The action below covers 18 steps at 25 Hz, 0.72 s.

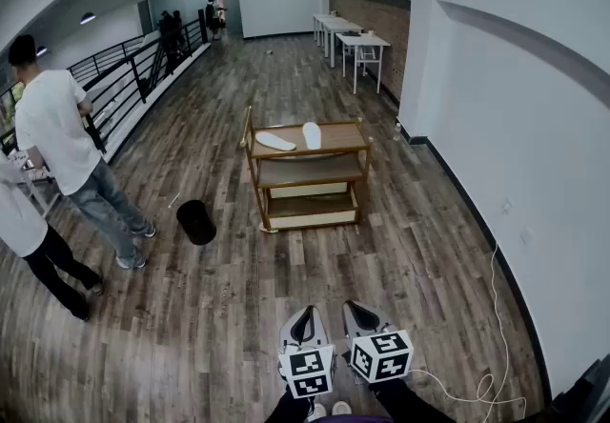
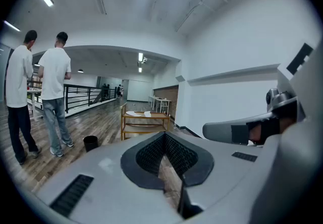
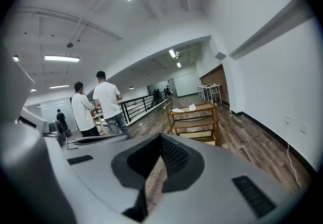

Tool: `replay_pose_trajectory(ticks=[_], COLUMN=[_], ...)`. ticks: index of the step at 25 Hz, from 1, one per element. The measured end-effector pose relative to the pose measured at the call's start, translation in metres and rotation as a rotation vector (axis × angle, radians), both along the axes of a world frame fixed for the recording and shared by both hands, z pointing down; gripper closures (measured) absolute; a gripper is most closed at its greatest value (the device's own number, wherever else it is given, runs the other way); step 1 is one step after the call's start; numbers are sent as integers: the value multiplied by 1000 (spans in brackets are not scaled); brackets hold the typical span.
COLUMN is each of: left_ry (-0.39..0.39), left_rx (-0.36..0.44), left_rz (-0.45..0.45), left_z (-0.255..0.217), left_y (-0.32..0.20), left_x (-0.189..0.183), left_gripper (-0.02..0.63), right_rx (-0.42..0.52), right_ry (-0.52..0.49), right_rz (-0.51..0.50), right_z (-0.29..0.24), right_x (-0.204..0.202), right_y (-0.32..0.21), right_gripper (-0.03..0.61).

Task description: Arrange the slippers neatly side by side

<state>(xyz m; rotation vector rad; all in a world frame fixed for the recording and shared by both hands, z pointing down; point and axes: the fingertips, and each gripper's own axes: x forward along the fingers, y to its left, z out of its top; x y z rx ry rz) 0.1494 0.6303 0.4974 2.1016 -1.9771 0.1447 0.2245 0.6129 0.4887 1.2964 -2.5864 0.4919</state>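
Wooden floor (image 1: 286, 335) runs through a long hall, and near its middle stands a low wooden rack (image 1: 345, 137). On its top shelf lie the left slipper (image 1: 275, 141), turned across, and the right slipper (image 1: 312, 135), pointing away. They are near each other but not parallel, so I judge the pair is not yet arranged. The left gripper (image 1: 304, 313) and the right gripper (image 1: 356, 310) hang low and side by side, well apart from the rack. Each has its jaws closed tip to tip, with nothing between them. This looks like a carrying posture, because nothing is within reach. Probably the person must first walk to the rack and open the jaws there. A black bin (image 1: 196, 221) stands left of the rack, off the straight way. Two people (image 1: 57, 126) stand by the railing (image 1: 133, 78) at the left.
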Motion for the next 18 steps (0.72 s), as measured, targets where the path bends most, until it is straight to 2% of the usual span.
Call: replay_pose_trajectory(ticks=[18], left_ry=[3], left_rx=[-10], left_rz=[-7], left_z=[3], left_y=[2], left_x=[-1], left_gripper=[614], right_rx=[-10], right_ry=[7], right_rz=[27], right_z=[3], right_x=[5], right_y=[-2], right_gripper=[580])
